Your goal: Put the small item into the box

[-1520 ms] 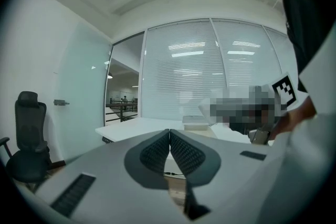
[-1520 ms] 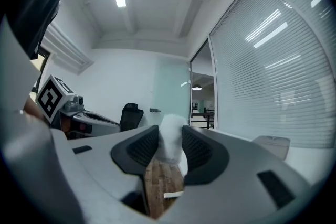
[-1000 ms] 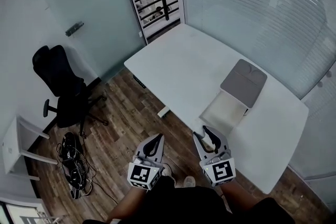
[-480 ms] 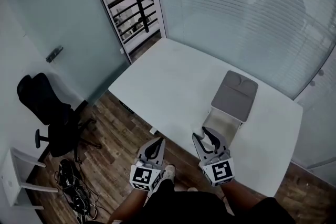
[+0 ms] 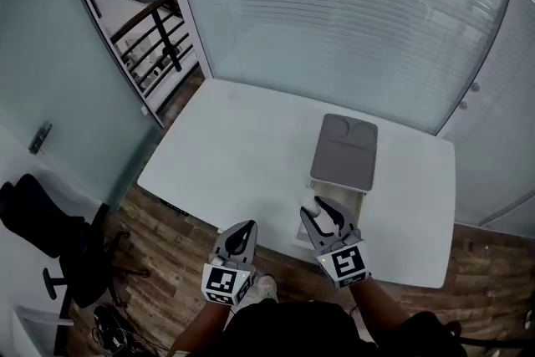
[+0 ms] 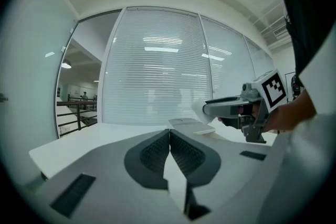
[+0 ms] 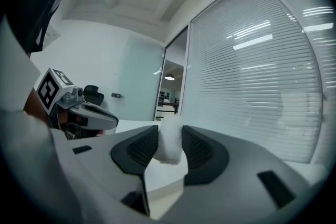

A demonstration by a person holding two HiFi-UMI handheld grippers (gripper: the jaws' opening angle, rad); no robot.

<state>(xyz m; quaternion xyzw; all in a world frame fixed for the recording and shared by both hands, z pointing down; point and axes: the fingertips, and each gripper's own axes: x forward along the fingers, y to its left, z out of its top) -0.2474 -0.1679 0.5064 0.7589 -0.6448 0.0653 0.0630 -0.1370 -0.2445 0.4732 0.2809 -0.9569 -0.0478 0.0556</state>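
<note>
The right gripper was clenched on the small white item, a soft-looking lump pressed between both pads in the right gripper view. In the head view that small white item sat at the tips of the jaws, held over the near end of the open box, though whether it was right above the box's hollow could not be told. The box lay on the white desk toward its right side, and its grey lid was laid back flat beyond it, toward the slatted blinds. The left gripper hung off the near edge of the desk over the wooden floor, just to the left of the right one, apart from it. Its jaws were pressed together with nothing between them, as the left gripper view showed. That same view caught the right gripper from the side with the white lump at its tip. A black office chair stood on the floor, well to the left of the desk.
</note>
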